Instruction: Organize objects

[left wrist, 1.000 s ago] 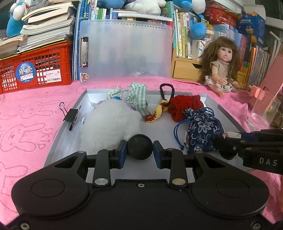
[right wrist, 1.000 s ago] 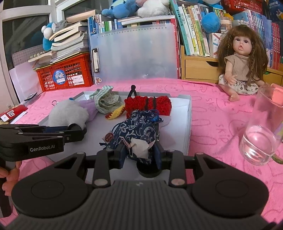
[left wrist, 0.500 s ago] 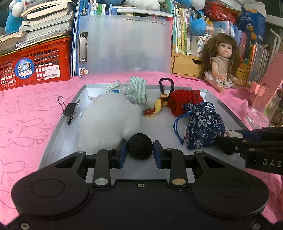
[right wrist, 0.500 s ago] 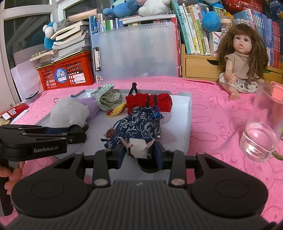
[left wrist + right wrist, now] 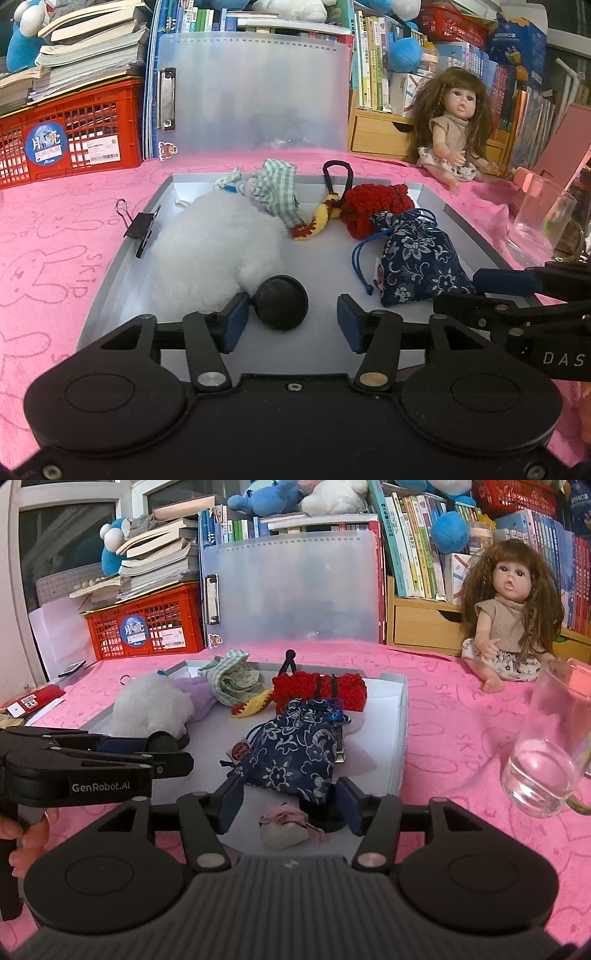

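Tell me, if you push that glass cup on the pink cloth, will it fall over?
Probably it could tip: the glass stands tall and narrow. The water sits only near its bottom, which may steady it a little. The pink cloth looks soft and wrinkled, so it would likely drag rather than slide. It is glass, so probably breakable.

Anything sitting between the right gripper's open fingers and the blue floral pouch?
Yes. A small pale pink-and-white item lies in the tray between the right gripper's fingers, just short of the blue floral pouch, beside a dark round object.
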`<state>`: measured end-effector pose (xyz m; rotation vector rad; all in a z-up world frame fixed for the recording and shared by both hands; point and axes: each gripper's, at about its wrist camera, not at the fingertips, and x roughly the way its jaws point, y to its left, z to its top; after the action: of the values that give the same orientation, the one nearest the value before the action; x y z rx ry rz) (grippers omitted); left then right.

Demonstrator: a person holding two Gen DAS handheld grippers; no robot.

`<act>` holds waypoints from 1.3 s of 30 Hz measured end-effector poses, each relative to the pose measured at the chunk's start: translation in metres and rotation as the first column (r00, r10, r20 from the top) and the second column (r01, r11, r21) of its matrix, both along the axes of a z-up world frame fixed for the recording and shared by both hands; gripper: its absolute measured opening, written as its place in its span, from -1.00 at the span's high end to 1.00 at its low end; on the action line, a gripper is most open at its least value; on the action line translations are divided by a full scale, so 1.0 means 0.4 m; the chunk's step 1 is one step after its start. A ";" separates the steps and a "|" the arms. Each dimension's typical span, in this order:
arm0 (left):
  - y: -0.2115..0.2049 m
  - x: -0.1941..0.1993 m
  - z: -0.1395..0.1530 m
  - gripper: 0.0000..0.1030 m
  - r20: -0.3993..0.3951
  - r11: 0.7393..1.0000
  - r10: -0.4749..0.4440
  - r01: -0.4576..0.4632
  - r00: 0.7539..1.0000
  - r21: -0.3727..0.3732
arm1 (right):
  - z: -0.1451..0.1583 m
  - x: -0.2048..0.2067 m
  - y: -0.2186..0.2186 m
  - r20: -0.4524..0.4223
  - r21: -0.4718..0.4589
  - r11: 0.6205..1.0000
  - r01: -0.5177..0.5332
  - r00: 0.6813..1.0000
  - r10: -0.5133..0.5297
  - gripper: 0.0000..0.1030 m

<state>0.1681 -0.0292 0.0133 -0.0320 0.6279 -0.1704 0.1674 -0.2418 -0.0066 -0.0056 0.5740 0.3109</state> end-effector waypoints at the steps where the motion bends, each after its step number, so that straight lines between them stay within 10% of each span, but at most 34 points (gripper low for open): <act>1: 0.000 -0.002 0.001 -0.06 0.000 1.000 -0.003 0.003 1.000 -0.001 | 0.001 -0.001 0.000 0.001 -0.001 1.000 0.001 1.000 -0.001 -0.39; 14: 0.002 -0.033 0.029 -0.47 0.026 1.000 -0.019 0.019 0.999 -0.021 | 0.018 -0.022 -0.005 0.017 0.001 1.000 0.019 1.000 -0.019 -0.52; 39: 0.043 -0.158 0.064 -0.54 0.066 0.999 -0.022 0.024 0.998 -0.025 | 0.034 -0.104 -0.028 0.026 0.032 0.999 0.026 0.999 -0.026 -0.64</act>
<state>0.1050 -0.0121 0.0390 -0.0439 0.5602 -0.2011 0.1258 -0.2529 0.0072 0.0287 0.5426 0.2943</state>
